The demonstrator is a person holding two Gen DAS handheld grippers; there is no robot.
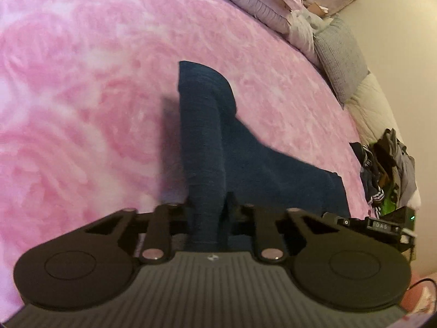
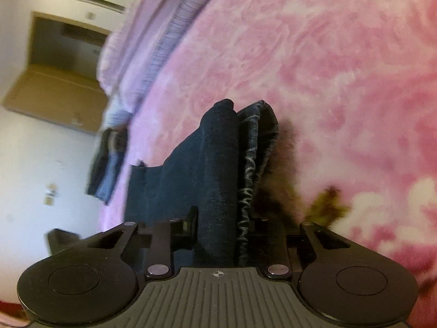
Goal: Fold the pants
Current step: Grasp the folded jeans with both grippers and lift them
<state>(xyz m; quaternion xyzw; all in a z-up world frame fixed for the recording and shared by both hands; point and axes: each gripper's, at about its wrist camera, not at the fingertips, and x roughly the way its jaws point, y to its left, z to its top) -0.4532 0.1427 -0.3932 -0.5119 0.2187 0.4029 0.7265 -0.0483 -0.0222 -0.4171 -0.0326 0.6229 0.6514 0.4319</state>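
The pants (image 1: 207,147) lie on the bed (image 1: 82,95), and a bunched fold of them runs forward from between the fingers (image 1: 230,207) of the left gripper (image 1: 209,213). To the right of those fingers the rest of the cloth spreads flat. Further right — at the bed's edge — sits a heap of clothes (image 1: 387,169), with pillows (image 1: 338,54) ahead of it along that side.

In the right wrist view a thicker fold stands between the fingers (image 2: 191,218) of the right gripper (image 2: 222,227). Left of these fingers the cloth spreads flat; beyond it, more clothes (image 2: 106,164) hang at the bed's edge, a cardboard box (image 2: 57,98) behind them.
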